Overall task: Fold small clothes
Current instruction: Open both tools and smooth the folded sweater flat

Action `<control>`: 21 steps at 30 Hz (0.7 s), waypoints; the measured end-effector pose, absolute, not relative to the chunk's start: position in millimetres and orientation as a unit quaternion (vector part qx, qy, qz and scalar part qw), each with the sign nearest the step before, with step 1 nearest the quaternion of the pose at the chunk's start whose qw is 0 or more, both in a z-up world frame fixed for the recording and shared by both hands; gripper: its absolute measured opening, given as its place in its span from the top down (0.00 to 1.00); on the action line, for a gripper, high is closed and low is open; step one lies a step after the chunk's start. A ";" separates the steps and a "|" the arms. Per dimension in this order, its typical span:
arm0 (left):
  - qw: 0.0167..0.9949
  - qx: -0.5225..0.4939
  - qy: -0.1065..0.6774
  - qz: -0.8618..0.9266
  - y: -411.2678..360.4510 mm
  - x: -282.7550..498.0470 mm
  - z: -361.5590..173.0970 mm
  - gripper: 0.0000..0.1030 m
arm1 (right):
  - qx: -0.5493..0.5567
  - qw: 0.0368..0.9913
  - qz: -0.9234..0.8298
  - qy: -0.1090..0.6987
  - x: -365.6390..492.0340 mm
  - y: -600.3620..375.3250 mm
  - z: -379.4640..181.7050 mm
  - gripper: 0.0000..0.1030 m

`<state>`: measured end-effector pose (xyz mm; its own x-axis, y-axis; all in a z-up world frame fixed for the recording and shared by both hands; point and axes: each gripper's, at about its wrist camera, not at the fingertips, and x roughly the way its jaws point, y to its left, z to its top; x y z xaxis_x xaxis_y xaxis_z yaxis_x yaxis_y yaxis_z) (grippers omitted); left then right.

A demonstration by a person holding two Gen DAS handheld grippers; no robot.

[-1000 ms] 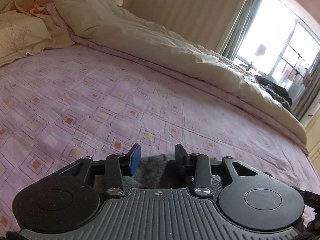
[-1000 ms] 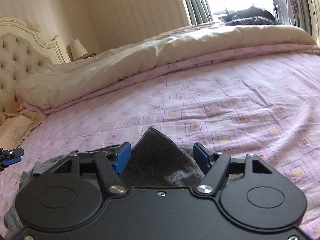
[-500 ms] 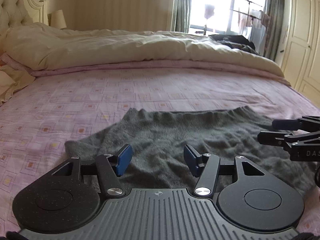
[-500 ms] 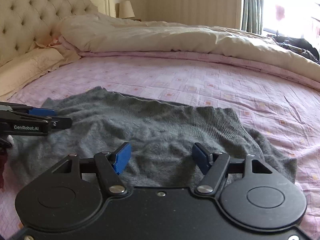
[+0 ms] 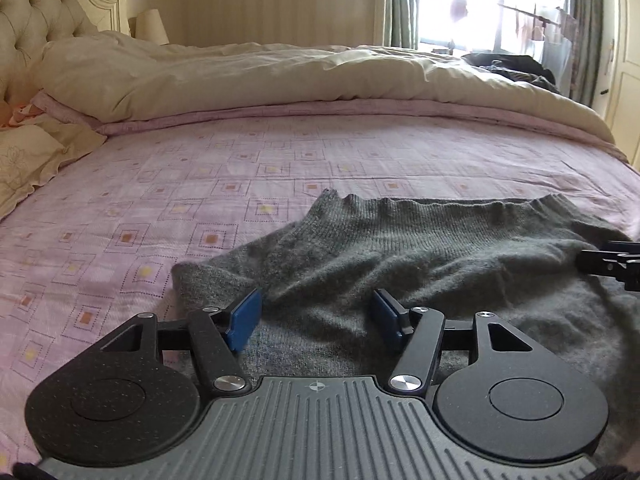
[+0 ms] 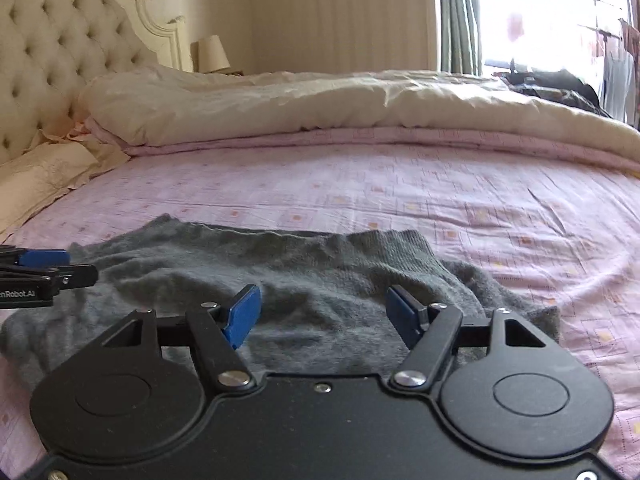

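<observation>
A dark grey knitted garment (image 5: 420, 248) lies spread and rumpled on the pink patterned bedsheet (image 5: 200, 184), its ribbed edge on the far side. My left gripper (image 5: 316, 312) hovers over the garment's near left part. Its jaws are opening, the blue pads stand apart and do not press on the knit. My right gripper (image 6: 322, 308) stands open above the near right part of the garment (image 6: 320, 264), gripping nothing. Each gripper shows in the other's view: the right gripper (image 5: 612, 266) at the right edge, the left gripper (image 6: 40, 268) at the left edge.
A cream duvet (image 5: 280, 76) is bunched along the far side of the bed. Pillows (image 5: 36, 152) and a tufted headboard (image 6: 52, 64) are at the left. A lamp (image 6: 212, 54) stands behind. Dark clothes (image 5: 516, 70) lie near the bright window.
Both views have rolled back to level and pulled away from the garment, which now lies spread on the sheet. The left jaws have widened; the right jaws look the same.
</observation>
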<state>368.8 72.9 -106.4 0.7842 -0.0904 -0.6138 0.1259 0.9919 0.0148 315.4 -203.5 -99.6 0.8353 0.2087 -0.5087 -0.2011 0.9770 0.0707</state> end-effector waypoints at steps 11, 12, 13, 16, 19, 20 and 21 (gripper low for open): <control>0.940 0.060 0.324 -0.091 59.1 295.0 -114.8 0.41 | -0.038 0.954 0.060 0.293 249.5 -210.6 -140.7 0.26; 0.943 0.049 0.319 -0.087 64.2 289.7 -116.6 0.40 | -0.027 0.955 0.055 0.290 246.7 -214.5 -141.2 0.25; 0.944 0.038 0.317 -0.080 69.2 284.7 -117.6 0.38 | -0.020 0.956 0.048 0.289 245.4 -217.1 -140.4 0.25; 0.948 0.041 0.309 -0.070 71.9 274.3 -123.8 0.35 | -0.014 0.957 0.040 0.286 244.2 -220.5 -141.9 0.22; 0.953 0.059 0.291 -0.065 67.0 266.4 -129.1 0.32 | -0.022 0.954 0.036 0.296 248.8 -217.2 -143.9 0.11; 0.953 0.062 0.290 -0.061 65.4 266.5 -128.7 0.31 | -0.026 0.953 0.037 0.300 248.9 -215.8 -145.3 0.07; 0.953 0.062 0.292 -0.058 64.6 267.8 -128.9 0.29 | -0.030 0.953 0.037 0.301 249.3 -214.7 -146.0 0.04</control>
